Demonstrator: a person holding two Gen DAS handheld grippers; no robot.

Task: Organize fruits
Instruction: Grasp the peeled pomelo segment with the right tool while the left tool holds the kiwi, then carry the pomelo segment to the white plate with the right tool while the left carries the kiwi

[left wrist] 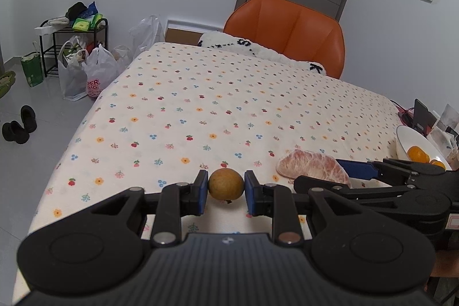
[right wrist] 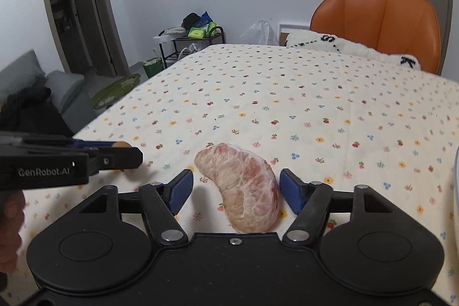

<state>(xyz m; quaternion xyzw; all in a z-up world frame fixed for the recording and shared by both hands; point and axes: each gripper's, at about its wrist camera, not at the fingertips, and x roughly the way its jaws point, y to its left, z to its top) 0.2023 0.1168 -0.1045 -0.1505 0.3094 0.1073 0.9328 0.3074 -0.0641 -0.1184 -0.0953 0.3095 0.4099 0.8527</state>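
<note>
Left claw (left wrist: 226, 188) pinches one round fruit (left wrist: 226, 184) – one pomelo segment (right wrist: 243, 188) beside

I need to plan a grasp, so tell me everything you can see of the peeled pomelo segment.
The pomelo segment is a curved, kidney-shaped wedge, pale pink flesh under whitish membrane, peeled and whole. It lies flat on the flowered tablecloth, between the pads of the right gripper, which stand apart from it on both sides. Nothing else touches it.

The right gripper (right wrist: 236, 188) straddles a peeled pomelo segment (right wrist: 243, 188), seemingly not yet touching.
</note>
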